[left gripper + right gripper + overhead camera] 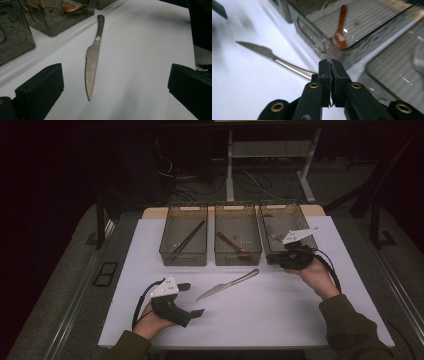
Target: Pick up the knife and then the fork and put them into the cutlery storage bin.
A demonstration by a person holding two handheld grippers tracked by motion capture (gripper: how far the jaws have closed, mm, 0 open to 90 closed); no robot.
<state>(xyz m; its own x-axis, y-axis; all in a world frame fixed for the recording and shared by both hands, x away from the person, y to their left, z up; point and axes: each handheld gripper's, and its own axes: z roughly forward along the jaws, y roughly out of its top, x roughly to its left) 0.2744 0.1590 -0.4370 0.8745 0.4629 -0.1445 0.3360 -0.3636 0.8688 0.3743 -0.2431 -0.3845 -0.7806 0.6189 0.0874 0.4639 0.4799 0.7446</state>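
A serrated table knife (227,285) lies on the white mat, its blade toward the left front and its handle toward the bins. My left gripper (191,299) rests at the front left, open, with the knife tip just beyond its jaws. In the left gripper view the knife (93,60) lies between and ahead of the wide-set jaws of the left gripper (115,72), untouched. My right gripper (271,258) hovers at the front of the right bin (299,220), shut with nothing between its pads. In the right gripper view the right gripper (330,67) shows above the knife handle (292,67).
Three clear dark bins stand in a row at the back. The left bin (184,210) holds dark chopsticks (187,240), the middle bin (237,206) a reddish-brown spoon (234,245), and the right bin a silver utensil (275,236). The table edges drop to a dark floor.
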